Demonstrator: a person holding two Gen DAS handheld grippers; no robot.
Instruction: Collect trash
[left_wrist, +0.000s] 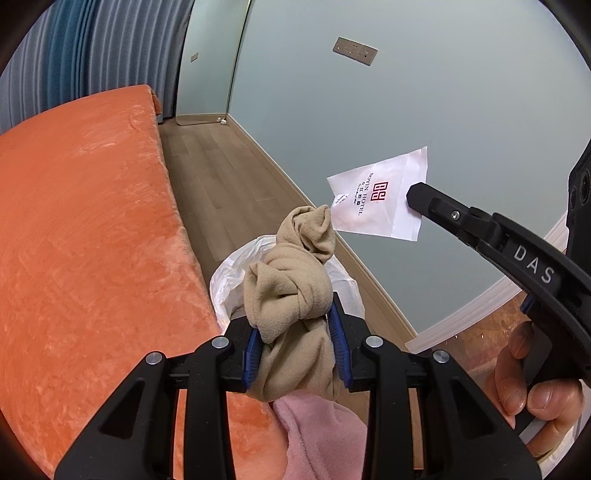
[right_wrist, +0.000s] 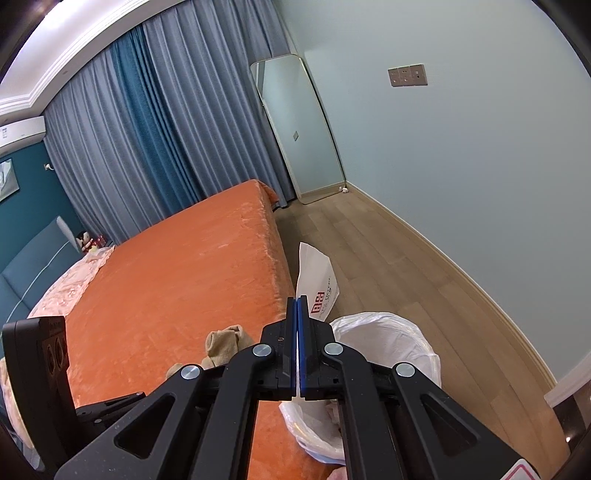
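Observation:
My left gripper (left_wrist: 295, 332) is shut on a knotted beige cloth (left_wrist: 291, 280) and holds it above the bed's edge, over the bin. The cloth also shows in the right wrist view (right_wrist: 225, 343). My right gripper (right_wrist: 297, 301) is shut on a flat white hotel packet with a red logo (right_wrist: 317, 284); in the left wrist view the packet (left_wrist: 380, 199) hangs in the air from the right gripper (left_wrist: 413, 194). A trash bin lined with a white plastic bag (right_wrist: 388, 332) stands on the floor beside the bed, below both grippers; its liner shows behind the cloth (left_wrist: 232, 273).
An orange bed cover (left_wrist: 81, 229) fills the left. A pink fabric (left_wrist: 317, 435) lies under the left gripper. Wooden floor (right_wrist: 369, 236) runs between the bed and a pale wall. A mirror (right_wrist: 295, 133) leans in the far corner by blue curtains (right_wrist: 147, 122).

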